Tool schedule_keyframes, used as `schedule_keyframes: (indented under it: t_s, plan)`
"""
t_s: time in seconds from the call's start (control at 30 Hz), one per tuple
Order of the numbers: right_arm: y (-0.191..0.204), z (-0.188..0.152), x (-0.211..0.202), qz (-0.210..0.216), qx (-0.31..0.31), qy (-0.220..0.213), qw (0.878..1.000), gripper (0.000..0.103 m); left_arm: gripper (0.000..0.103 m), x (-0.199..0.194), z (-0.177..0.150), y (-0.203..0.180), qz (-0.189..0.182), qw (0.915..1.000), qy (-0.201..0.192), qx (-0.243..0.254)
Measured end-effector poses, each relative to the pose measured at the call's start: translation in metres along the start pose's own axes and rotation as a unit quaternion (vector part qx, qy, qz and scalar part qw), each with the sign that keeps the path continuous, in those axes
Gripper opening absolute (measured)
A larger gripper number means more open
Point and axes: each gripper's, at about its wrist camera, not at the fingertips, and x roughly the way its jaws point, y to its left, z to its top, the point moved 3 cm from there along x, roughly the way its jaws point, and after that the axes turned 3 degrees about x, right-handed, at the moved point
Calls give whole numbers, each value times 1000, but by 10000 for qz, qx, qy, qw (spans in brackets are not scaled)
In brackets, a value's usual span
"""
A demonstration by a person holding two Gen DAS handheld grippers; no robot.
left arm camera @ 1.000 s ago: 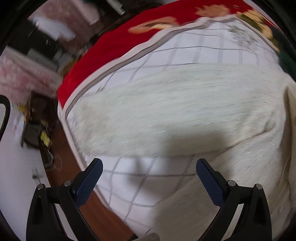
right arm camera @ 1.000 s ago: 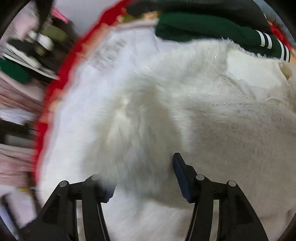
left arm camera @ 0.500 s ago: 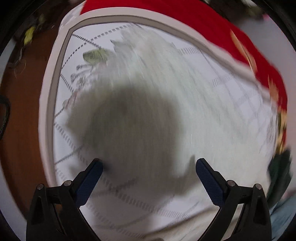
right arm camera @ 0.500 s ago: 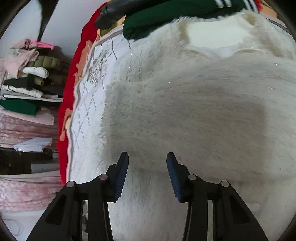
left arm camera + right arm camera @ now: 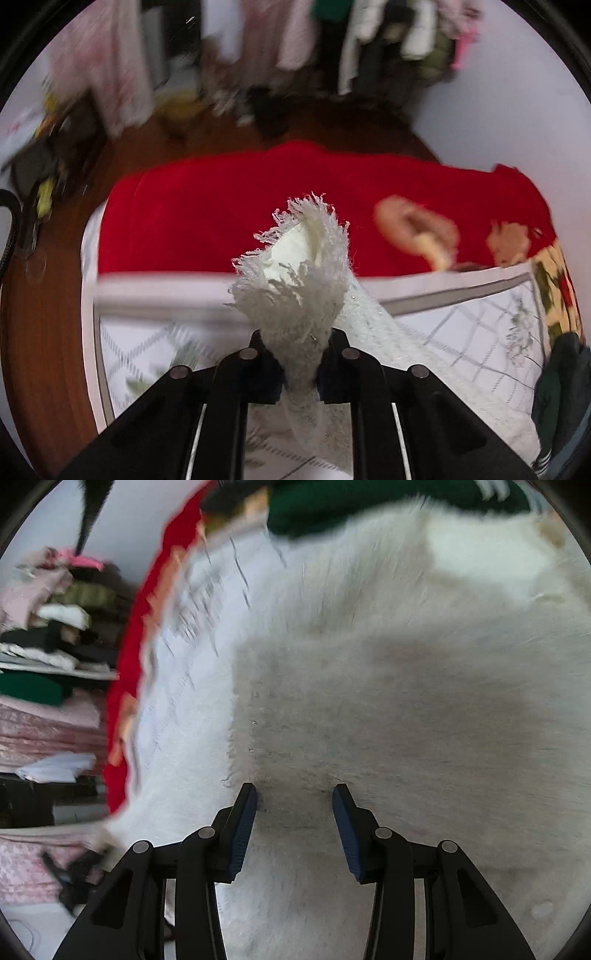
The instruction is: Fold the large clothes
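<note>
In the left wrist view, the left gripper is clamped on a bunched end of the fluffy white garment. The fabric stands up between the 2 black fingers, frayed fibres fanning out at the top, and a smoother cream lining shows inside the fold. From the grip the garment trails down and to the right across the quilted white bedspread, which carries a grey lattice pattern and a pale border. Beyond the border lies a red blanket with orange and cream floral patches toward the right. A brown wooden floor runs along the left edge, and blurred hanging clothes fill the far background. A dark green garment sits at the right edge of the bed.

In the right wrist view, the right gripper hangs over the body of the same white garment, its 2 blue-padded fingers spread apart with nothing between them. A grey shadow falls on the pile. The dark green garment with white stripes lies at the top, touching the white one. Stacked folded clothes sit on shelves at the left, past the red blanket edge.
</note>
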Motion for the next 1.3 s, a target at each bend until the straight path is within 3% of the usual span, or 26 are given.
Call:
schedule_keyframes:
  t_s: [0.07, 0.2, 0.33, 0.4, 0.53, 0.63, 0.7, 0.73, 0.8, 0.83, 0.9, 1.0, 1.03, 1.1, 1.13, 1.17, 1.2, 1.3]
  plan:
    - [-4, 2, 30, -158, 109, 375, 9991, 45, 9, -17, 13, -25, -86, 9991, -228, 357]
    - [3, 6, 5, -86, -128, 233, 9996, 45, 9, -83, 16, -88, -314, 9907, -731, 1104]
    - [-21, 0, -52, 62, 16, -371, 9993, 47, 9, -150, -7, -163, -874, 9664, -1210, 2094]
    - [-49, -10, -81, 45, 325, -505, 9982, 50, 9, -179, -30, -205, -1271, 9481, -1251, 2632]
    - [-116, -29, -132, -164, 1012, -800, 9915, 50, 8, -221, -121, -300, -2210, 8983, -823, 3707]
    - [-175, -51, -165, -424, 1524, -1037, 9819, 50, 9, -243, -218, -359, -2873, 8454, -136, 4500]
    - [-211, -64, -179, -553, 1815, -1103, 9756, 50, 9, -249, -269, -384, -3075, 8171, 294, 4867]
    - [-229, -72, -186, -640, 1962, -1149, 9717, 50, 9, -250, -308, -398, -3184, 7978, 602, 5083]
    - [-260, -84, -194, -804, 2111, -1187, 9669, 50, 9, -248, -353, -413, -3193, 7725, 795, 5432]
    - [-275, -90, -197, -875, 2164, -1184, 9651, 50, 9, -244, -383, -419, -3148, 7557, 824, 5684]
    - [-302, -101, -203, -964, 2279, -1152, 9620, 50, 9, -235, -423, -429, -2996, 7356, 858, 6014]
    - [-333, -119, -210, -1022, 2455, -1107, 9576, 50, 12, -224, -456, -435, -2754, 7148, 978, 6353]
    - [-344, -124, -214, -1028, 2489, -1101, 9568, 50, 16, -215, -463, -437, -2662, 7098, 1004, 6444]
    - [-356, -135, -223, -964, 2547, -1106, 9558, 50, 26, -205, -468, -436, -2580, 7082, 1107, 6478]
    - [-359, -139, -226, -924, 2552, -1103, 9561, 50, 53, -205, -467, -437, -2634, 7067, 1245, 6447]
    - [-362, -144, -231, -887, 2565, -1069, 9565, 50, 88, -204, -463, -437, -2701, 7068, 1413, 6384]
    - [-364, -147, -236, -844, 2565, -1043, 9572, 50, 93, -205, -459, -435, -2745, 7099, 1467, 6318]
    - [-351, -156, -240, -780, 2480, -913, 9613, 50, 94, -214, -433, -418, -2684, 7353, 1353, 6075]
